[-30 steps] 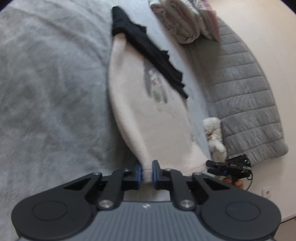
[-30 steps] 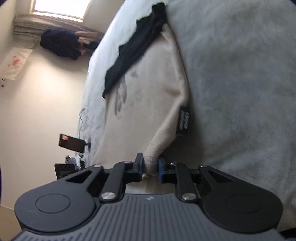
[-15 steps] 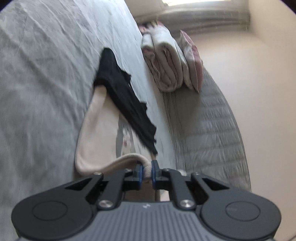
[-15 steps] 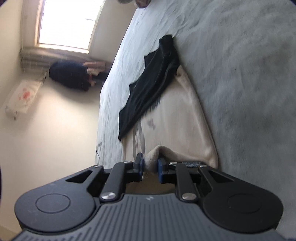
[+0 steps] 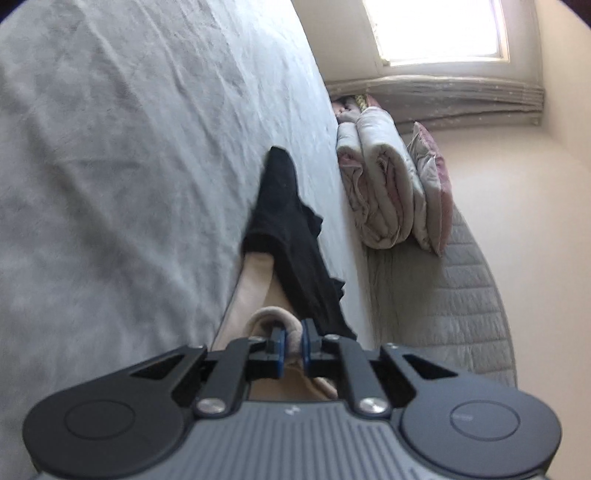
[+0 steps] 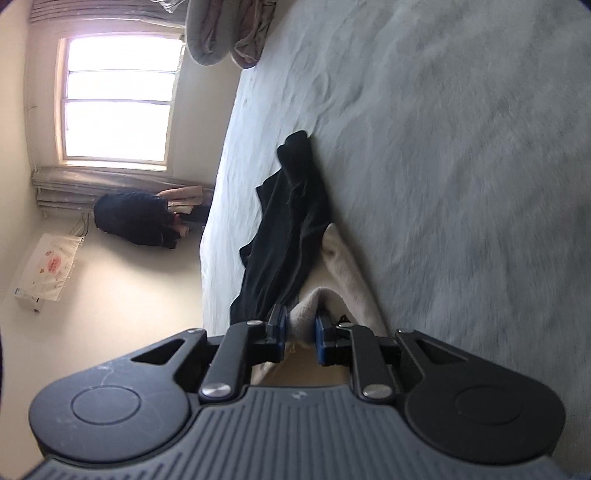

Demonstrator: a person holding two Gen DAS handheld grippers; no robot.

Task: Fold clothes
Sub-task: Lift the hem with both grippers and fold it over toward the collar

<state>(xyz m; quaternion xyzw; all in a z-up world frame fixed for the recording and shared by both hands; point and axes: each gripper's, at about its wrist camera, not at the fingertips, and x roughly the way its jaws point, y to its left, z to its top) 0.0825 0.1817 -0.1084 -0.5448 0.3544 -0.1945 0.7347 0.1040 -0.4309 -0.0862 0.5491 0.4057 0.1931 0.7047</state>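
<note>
Left wrist view: we hold the left gripper [image 5: 291, 345] clenched on a rolled edge of the cream garment [image 5: 255, 280], which bulges up between the blue pads. We grip at the edge because a corner hold lets the cloth trail flat behind the fingers as the fold is carried over. The rest of the garment lies on the grey bed [image 5: 129, 166] directly ahead of the fingers, and a black garment [image 5: 291, 236] rests across its far part. A rolled duvet [image 5: 384, 184] and a pink pillow [image 5: 436, 192] sit beside the bed, below the window [image 5: 439, 29], well apart from the work.

Right wrist view: we hold the right gripper [image 6: 300, 334] clamped on the opposite edge of the same cream garment [image 6: 347, 266]; a thicker bunch of cloth fills the gap, so the fingers stand slightly wider. Two matched holds keep the lifted edge straight, in our judgement, so that it lands square. The black garment [image 6: 291, 221] lies over the cream cloth here too and may shift as the fold travels. A dark bundle [image 6: 133, 218] stands on the floor by the wall.
</note>
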